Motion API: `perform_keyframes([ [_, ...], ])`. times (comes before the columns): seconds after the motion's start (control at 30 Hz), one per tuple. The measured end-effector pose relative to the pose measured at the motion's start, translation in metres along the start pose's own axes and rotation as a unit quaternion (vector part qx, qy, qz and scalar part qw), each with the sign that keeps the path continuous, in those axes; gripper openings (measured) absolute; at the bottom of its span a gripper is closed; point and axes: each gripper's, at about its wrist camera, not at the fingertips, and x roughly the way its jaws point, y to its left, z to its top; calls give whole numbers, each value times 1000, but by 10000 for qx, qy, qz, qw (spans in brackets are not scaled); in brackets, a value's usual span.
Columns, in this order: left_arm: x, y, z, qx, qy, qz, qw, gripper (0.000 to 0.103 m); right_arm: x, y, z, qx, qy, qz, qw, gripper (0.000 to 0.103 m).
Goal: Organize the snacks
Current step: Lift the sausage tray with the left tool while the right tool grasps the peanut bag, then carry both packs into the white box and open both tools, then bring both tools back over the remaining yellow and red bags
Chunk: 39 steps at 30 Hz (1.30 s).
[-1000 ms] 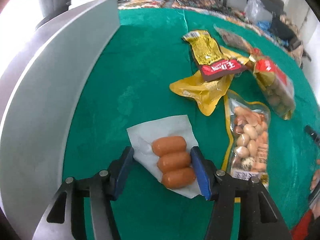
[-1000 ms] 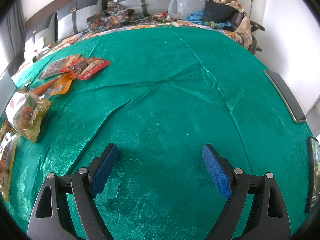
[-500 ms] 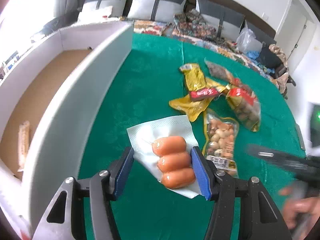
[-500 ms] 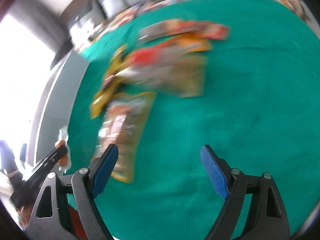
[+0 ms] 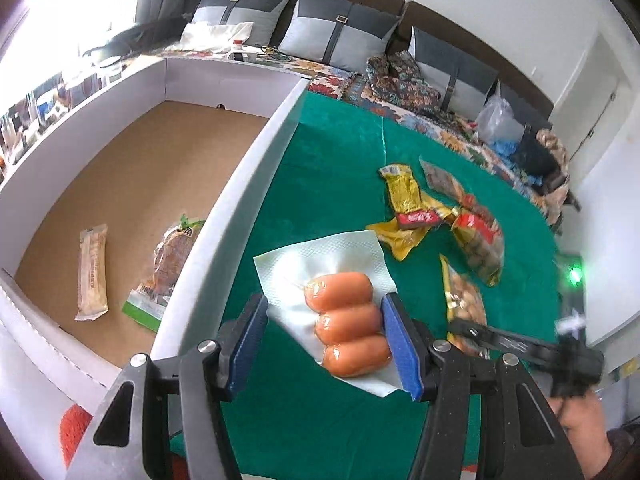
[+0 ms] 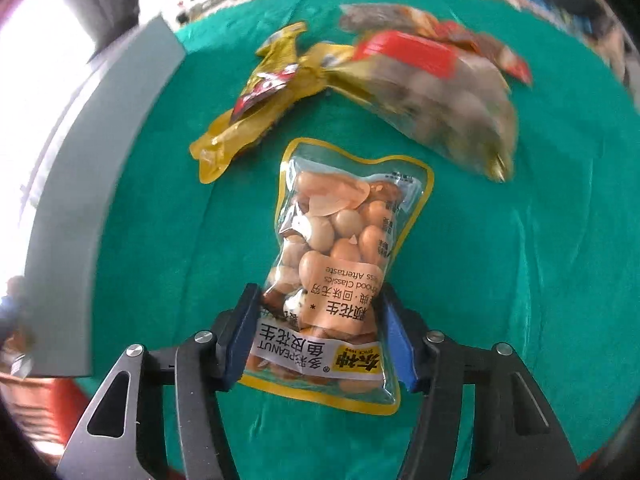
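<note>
My left gripper (image 5: 324, 308) is shut on a clear pack of three sausages (image 5: 344, 320), held in the air beside the wall of a white box (image 5: 248, 184). In the right wrist view a clear bag of peanuts (image 6: 340, 232) lies flat on the green tablecloth (image 6: 520, 280). My right gripper (image 6: 318, 304) straddles the bag's near end; its jaws are closing and the blue pads pinch the bag's sides. From the left wrist camera, that gripper (image 5: 520, 344) shows as a dark bar over the peanut bag (image 5: 464, 304), with a person's hand (image 5: 580, 420) behind it.
The box has a brown floor with a wrapped bar (image 5: 92, 272) and a green-edged packet (image 5: 168, 264) inside. Beyond the peanuts lie yellow packs (image 6: 256, 120) and a red-topped bag (image 6: 440, 100). The box wall (image 6: 100, 184) rises at the left. Cushions line the far edge.
My left gripper has risen with the sausage pack, bringing the box's inside into view. My right gripper swung left over the cloth to the peanut bag and its jaws narrowed onto it.
</note>
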Motion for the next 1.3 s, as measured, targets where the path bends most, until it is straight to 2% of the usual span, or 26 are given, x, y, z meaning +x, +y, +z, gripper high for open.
perform_keyframes([
  [0.1,-13,11,14,-200,-119,-194,9995,58,-29,-15,-6,290,-94,645,9974,60],
  [0.2,-30,30,34,-362,-300,-222,9986,58,-68,0,-4,178,-387,1080,9932,60],
  [0.27,-41,47,48,-392,-455,-28,9982,58,-92,26,5,-65,-596,1380,9886,60],
  [0.43,-53,105,78,-491,-556,794,9941,58,-128,137,34,-1001,-911,2091,9685,61],
  [0.53,-50,137,84,-531,-475,1338,9884,58,-126,201,46,-1509,-1020,2215,9580,61],
  [0.6,-44,155,81,-528,-380,1658,9840,60,-106,238,54,-1676,-982,2255,9547,62],
  [0.63,-40,162,79,-543,-286,1797,9818,62,-97,249,55,-1716,-940,2287,9536,66],
  [0.67,-33,170,76,-572,-156,1917,9797,71,-85,259,55,-1755,-863,2325,9527,69],
  [0.7,-27,179,72,-617,-30,2016,9775,77,-69,267,55,-1767,-717,2305,9542,68],
  [0.73,-24,185,67,-648,35,2089,9758,85,-55,271,55,-1752,-546,2150,9592,68],
  [0.8,-20,186,58,-669,59,2130,9747,86,-44,267,52,-1701,-496,1859,9665,68],
  [0.87,-21,181,48,-739,-33,2075,9754,86,-50,251,50,-1666,-738,1817,9663,68],
  [0.97,-26,161,40,-887,-216,1686,9815,86,-64,211,48,-1620,-1231,1525,9671,70],
  [1.03,-29,138,40,-814,-310,1445,9857,86,-76,174,39,-1565,-1690,1138,9664,74],
  [1.07,-29,117,38,-682,-373,1232,9893,86,-78,147,34,-1517,-1978,790,9652,75],
  [1.17,-30,65,35,-342,-440,753,9956,91,-79,76,12,-1390,-2414,-47,9604,75],
  [1.27,-20,6,28,31,-373,251,9990,100,-66,-19,-4,-963,-2352,-957,9624,74],
  [1.3,-12,-14,25,149,-303,107,9994,100,-63,-39,-5,-848,-2280,-1125,9634,74],
])
